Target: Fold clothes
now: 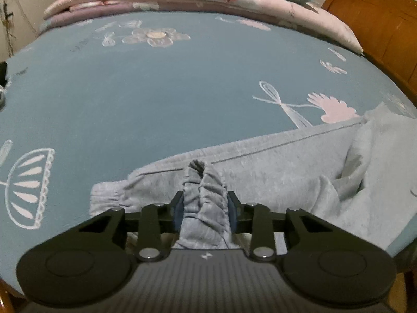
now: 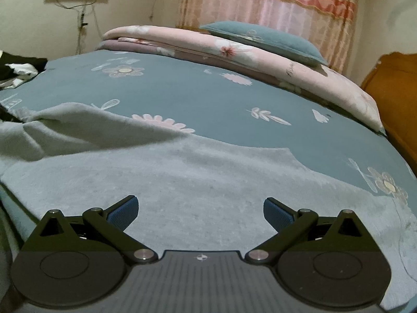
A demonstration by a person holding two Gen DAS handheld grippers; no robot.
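Between left gripper (image 1: 205, 206) pads, gathered cuff (image 1: 204, 182) of soft, limp grey trousers (image 2: 198, 182) is clamped; right gripper (image 2: 200, 212) is spread.

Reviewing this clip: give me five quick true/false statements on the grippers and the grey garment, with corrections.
1. The left gripper is shut on a gathered cuff of the grey garment. True.
2. The right gripper holds fabric. False: its jaws stand open, nothing between them.
3. The garment lies on a blue floral bedsheet. True.
4. A blue pillow rests on the folded pink quilt. True.
5. The garment is red. False: it is light grey.
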